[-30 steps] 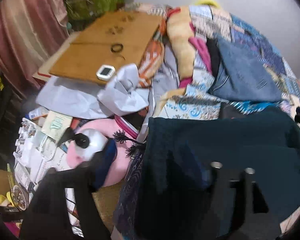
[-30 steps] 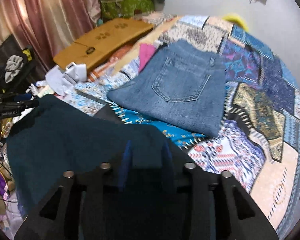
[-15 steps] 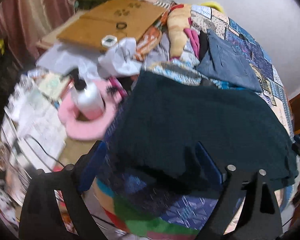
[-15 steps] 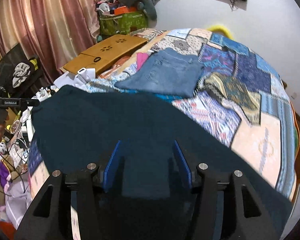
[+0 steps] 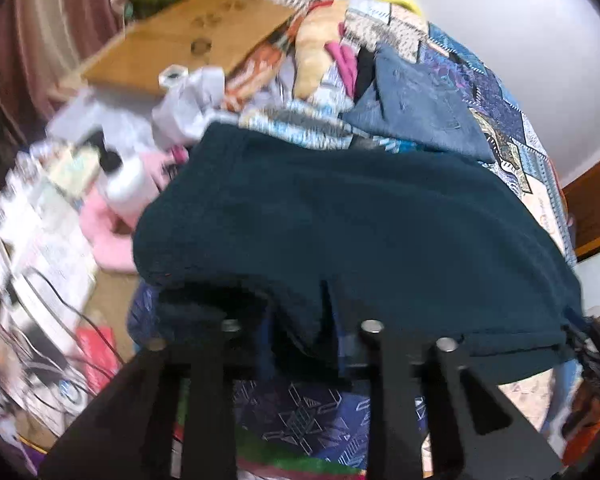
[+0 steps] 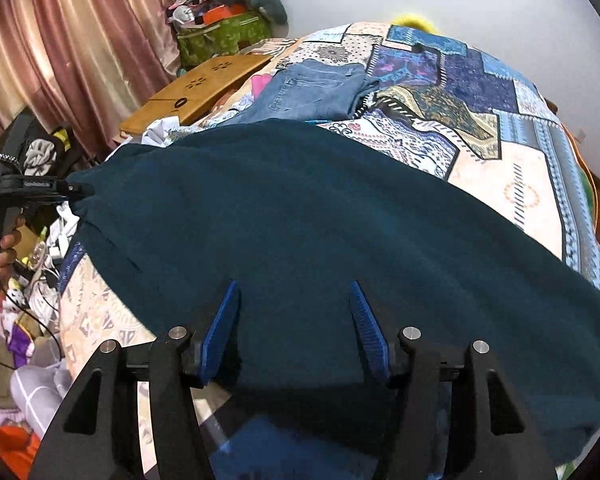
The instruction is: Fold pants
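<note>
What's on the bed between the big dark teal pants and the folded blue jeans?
Only a thin strip of the patchwork bedspread separates the dark teal pants from the folded jeans, seen best in the right wrist view.

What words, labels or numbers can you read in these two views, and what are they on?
No text reads clearly.
White label on the left gripper, whose jaws have just been closing on the dark teal pants: too small and blurred to read.
Printed papers at the left of the left wrist view: blurred, unreadable.
</note>
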Demonstrator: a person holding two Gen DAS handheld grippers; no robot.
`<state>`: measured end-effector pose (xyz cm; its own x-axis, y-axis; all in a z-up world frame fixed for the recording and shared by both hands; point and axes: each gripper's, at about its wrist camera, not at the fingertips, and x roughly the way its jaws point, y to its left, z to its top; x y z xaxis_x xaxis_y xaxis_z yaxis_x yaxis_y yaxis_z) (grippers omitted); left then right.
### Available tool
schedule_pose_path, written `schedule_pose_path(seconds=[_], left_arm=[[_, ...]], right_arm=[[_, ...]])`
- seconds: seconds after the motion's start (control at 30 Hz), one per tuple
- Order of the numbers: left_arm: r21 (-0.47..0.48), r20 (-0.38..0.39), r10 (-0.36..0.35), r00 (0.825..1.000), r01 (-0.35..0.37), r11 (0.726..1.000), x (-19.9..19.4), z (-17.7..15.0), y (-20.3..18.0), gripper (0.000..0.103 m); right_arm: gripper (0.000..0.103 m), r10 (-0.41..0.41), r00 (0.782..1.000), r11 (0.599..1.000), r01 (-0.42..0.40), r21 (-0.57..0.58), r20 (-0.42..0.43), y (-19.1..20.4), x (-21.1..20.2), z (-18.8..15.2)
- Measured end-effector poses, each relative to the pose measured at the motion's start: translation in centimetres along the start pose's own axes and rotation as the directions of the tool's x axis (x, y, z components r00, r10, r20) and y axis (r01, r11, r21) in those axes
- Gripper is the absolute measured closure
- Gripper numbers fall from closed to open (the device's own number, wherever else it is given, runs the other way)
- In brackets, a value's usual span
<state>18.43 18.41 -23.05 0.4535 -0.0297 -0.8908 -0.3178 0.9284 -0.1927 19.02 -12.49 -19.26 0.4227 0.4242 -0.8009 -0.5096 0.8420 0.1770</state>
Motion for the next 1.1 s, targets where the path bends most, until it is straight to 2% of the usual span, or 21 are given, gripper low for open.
schedule_pose_path(seconds=[0.2,0.27,0.33,0.43,0.47,0.5,0.57,0.77,0.83,0.9,0.97,1.1], left_arm=[[0.062,0.1,0.024,0.995,-0.03,0.998,-2.5,0.3,-0.4,0.087],[0.063,0.112,0.023,0.993,-0.03,0.998,-2.9,0.3,-0.3,0.087],[0.057,0.115,0.014,0.993,-0.02,0.998,-3.0,0.3,0.0,0.087],[0.05,0.117,0.002,0.993,-0.008,0.999,-3.2,0.2,0.4,0.087],[0.048,0.119,-0.003,0.993,-0.002,0.999,-3.2,0.2,0.4,0.087],[0.051,0.123,-0.005,0.992,-0.001,0.999,-3.4,0.2,0.4,0.087],[0.062,0.137,-0.005,0.991,-0.004,0.998,-3.7,0.0,0.2,0.087],[0.099,0.15,0.007,0.989,-0.022,0.995,-3.7,-1.5,0.1,0.087],[0.089,0.115,0.017,0.993,-0.027,0.996,-2.3,-2.3,0.5,0.087],[0.066,0.062,0.012,0.998,-0.017,0.998,-0.4,-3.2,1.2,0.086],[0.052,0.032,-0.004,0.999,0.002,0.999,0.7,-3.9,1.6,0.085],[0.073,0.058,0.028,0.998,-0.032,0.997,0.3,-4.6,1.7,0.077]], right_arm=[[0.049,0.086,0.996,0.992,-0.085,-0.097,0.01,3.6,-0.3,0.2],[0.049,0.097,0.995,0.985,-0.098,-0.142,-0.013,4.8,0.7,0.4],[0.054,0.086,0.996,0.978,-0.091,-0.189,-0.035,6.1,2.0,0.5],[0.07,0.041,0.999,0.967,-0.043,-0.25,-0.015,7.2,3.0,0.9],[0.082,0.049,0.999,0.966,-0.052,-0.253,-0.019,7.4,3.0,1.1],[0.088,0.054,0.998,0.967,-0.059,-0.25,-0.025,7.4,3.0,1.3],[0.092,0.059,0.998,0.966,-0.061,-0.252,-0.014,7.6,2.3,1.4],[0.093,0.099,0.995,0.969,-0.101,-0.226,-0.021,7.4,0.7,1.0],[0.092,0.096,0.995,0.971,-0.102,-0.216,-0.038,7.8,1.4,0.6],[0.086,0.103,0.993,0.974,-0.112,-0.195,-0.057,7.8,1.7,0.4],[0.085,0.11,0.993,0.977,-0.117,-0.179,-0.051,7.8,1.3,0.4],[0.084,0.151,0.988,0.978,-0.149,-0.143,0.008,7.0,-0.8,1.4]])
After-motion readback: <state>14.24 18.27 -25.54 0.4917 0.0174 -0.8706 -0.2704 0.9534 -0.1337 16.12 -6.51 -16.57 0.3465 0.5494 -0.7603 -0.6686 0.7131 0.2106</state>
